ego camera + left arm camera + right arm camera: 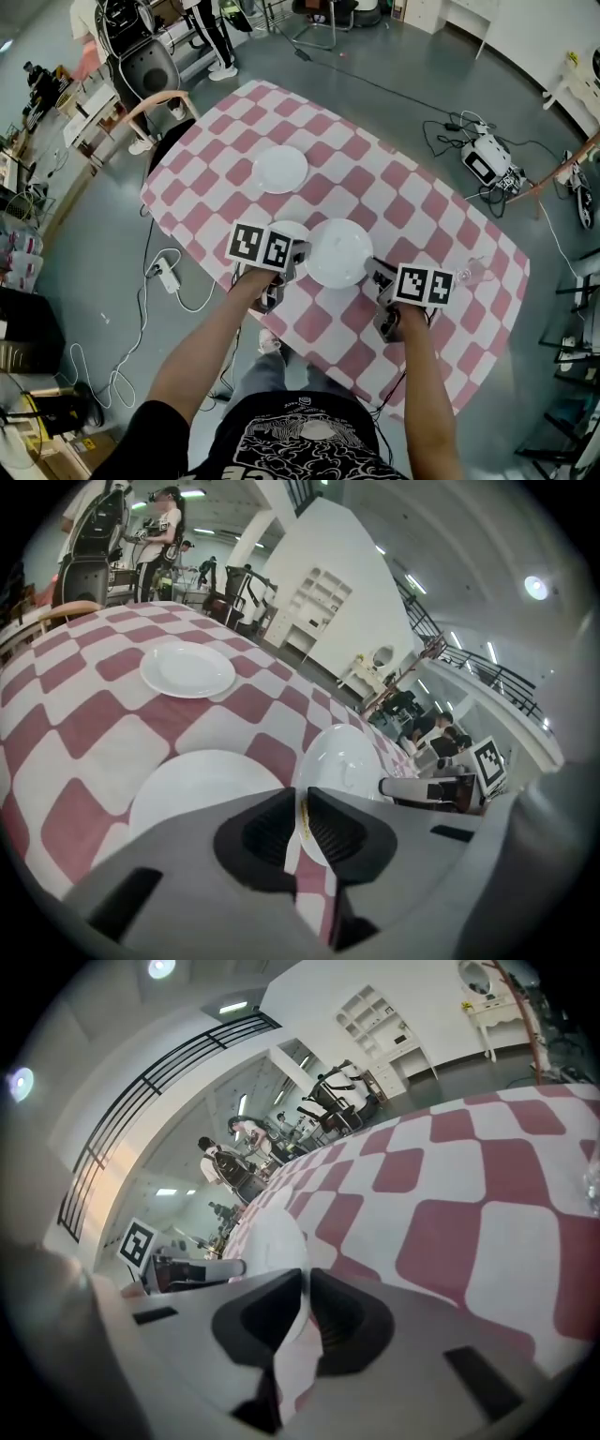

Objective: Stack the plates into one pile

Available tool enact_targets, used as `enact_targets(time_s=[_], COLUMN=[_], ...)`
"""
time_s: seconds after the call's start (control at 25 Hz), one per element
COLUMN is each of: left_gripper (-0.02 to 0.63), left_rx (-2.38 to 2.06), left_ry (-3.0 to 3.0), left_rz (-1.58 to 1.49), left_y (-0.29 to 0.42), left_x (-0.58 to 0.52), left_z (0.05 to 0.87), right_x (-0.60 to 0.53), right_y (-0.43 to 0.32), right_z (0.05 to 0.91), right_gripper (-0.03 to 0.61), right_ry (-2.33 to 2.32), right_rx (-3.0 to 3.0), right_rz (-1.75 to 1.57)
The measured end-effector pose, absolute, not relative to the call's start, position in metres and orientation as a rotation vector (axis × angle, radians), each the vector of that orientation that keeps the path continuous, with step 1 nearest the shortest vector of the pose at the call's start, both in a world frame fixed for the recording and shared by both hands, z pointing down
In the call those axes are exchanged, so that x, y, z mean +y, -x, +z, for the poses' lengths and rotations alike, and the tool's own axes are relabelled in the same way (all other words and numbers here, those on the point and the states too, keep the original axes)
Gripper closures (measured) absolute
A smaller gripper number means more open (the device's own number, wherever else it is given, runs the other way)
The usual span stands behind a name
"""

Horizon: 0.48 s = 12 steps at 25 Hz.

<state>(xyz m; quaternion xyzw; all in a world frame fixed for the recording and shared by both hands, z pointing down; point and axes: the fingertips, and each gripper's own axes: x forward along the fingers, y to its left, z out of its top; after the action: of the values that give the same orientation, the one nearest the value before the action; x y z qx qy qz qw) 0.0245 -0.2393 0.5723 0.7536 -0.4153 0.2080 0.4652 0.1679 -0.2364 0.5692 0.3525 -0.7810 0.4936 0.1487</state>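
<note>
On the tabletop point(412, 202) the far plate point(280, 169) lies toward the back, well apart from the other two. At the near edge the middle plate point(339, 251) sits between the left gripper point(300, 251) and the right gripper point(377, 272), one rim in each one's jaws. The left plate point(286, 228) lies just beside it, partly under the left gripper, and a glass point(473, 273) stands right of the right gripper.

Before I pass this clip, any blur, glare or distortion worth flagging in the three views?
Head view: sharp, evenly lit, fisheye bending at the edges. Left gripper view: table crisp, ceiling lamp flares. Right gripper view: soft throughout, held plate blown out white, dark vignette.
</note>
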Motion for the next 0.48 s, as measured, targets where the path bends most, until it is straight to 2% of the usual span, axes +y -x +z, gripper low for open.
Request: enact_targets(time_s=[0.48], left_gripper=[0.561], left_rx=[-1.016], left_ry=[-1.812], left_rz=[0.507], left_y=[0.066], left_x=[-0.228], left_z=[0.585], right_x=[-0.229], right_y=[-0.077], right_z=[0.581], right_gripper=[0.539], right_ry=[-1.000], right_rx=[-2.190], right_rz=[1.413])
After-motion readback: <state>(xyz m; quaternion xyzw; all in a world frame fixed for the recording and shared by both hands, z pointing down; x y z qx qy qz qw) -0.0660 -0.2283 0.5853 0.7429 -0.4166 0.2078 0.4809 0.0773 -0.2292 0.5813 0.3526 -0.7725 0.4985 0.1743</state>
